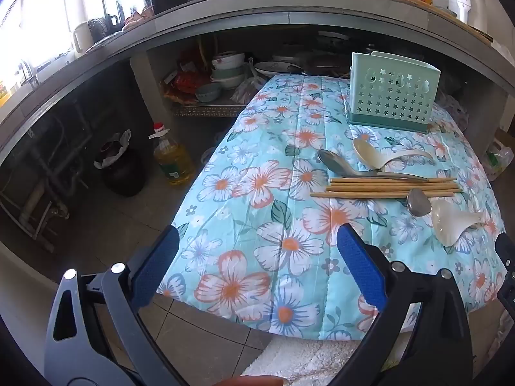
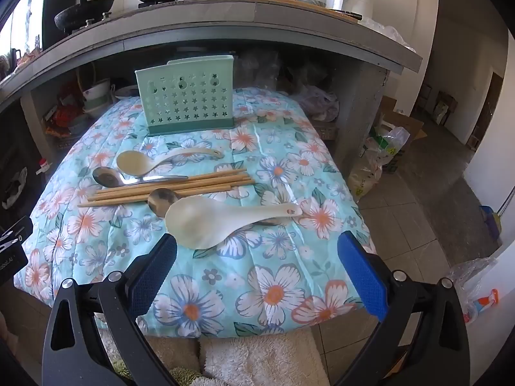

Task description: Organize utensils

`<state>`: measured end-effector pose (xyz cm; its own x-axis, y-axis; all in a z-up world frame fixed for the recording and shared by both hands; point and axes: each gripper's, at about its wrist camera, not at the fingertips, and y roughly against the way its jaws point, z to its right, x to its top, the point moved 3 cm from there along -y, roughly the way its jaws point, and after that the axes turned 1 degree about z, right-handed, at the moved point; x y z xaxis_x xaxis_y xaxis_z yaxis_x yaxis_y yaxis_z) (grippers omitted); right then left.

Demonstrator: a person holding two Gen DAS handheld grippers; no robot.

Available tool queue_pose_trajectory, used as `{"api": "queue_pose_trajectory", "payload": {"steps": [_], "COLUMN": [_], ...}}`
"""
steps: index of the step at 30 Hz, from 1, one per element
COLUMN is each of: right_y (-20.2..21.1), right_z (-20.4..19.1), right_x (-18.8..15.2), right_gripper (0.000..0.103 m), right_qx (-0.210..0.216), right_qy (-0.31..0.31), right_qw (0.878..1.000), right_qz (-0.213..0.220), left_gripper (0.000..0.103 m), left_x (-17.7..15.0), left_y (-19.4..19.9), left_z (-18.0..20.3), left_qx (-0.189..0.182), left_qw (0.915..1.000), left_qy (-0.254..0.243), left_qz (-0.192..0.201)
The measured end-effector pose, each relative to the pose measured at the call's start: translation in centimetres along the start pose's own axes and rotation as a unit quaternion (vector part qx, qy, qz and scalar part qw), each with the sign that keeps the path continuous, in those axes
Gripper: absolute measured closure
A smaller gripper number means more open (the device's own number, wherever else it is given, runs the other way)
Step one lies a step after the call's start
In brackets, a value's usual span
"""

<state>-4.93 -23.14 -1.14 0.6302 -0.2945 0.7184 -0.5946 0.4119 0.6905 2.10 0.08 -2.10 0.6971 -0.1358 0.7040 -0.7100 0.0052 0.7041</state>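
The table (image 2: 289,273), covered by a floral quilted cloth, is seen in the right wrist view with the utensils gathered near its middle. At ten o'clock from the centre, a steel spoon (image 2: 106,175) is laid with its handle running rightward beneath a cream rice paddle (image 2: 133,162). Just below, a bundle of wooden chopsticks (image 2: 167,188) is spread lengthwise, left to right. At the centre, a second steel spoon (image 2: 161,199) is overlapped by a white rice paddle (image 2: 196,225), whose handle points toward three o'clock. At twelve o'clock, a mint-green perforated utensil holder (image 2: 185,99) is stood upright at the far end of the table.

The left gripper (image 1: 257,241) is held over the near left corner of the cloth, its jaws spread wide with nothing between them. The right gripper (image 2: 257,247) is held just short of the white rice paddle, its jaws likewise wide apart and empty.
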Motion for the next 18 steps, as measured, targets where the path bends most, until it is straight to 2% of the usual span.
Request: {"api": "queue_pose_trajectory", "payload": {"steps": [18], "right_y": [0.18], "right_z": [0.01], "right_x": [0.04], "right_gripper": [0.006], "right_qx": [-0.001], "right_qy": [0.000], "right_qw": [1.000], "right_qz": [0.003], "left_gripper": [0.008], "left_x": [0.62], "left_y": [0.68], "left_z": [0.07], "left_qx": [0.007], "left_qw": [1.0000], "left_qy": [-0.005], "left_qz": [0.003]}}
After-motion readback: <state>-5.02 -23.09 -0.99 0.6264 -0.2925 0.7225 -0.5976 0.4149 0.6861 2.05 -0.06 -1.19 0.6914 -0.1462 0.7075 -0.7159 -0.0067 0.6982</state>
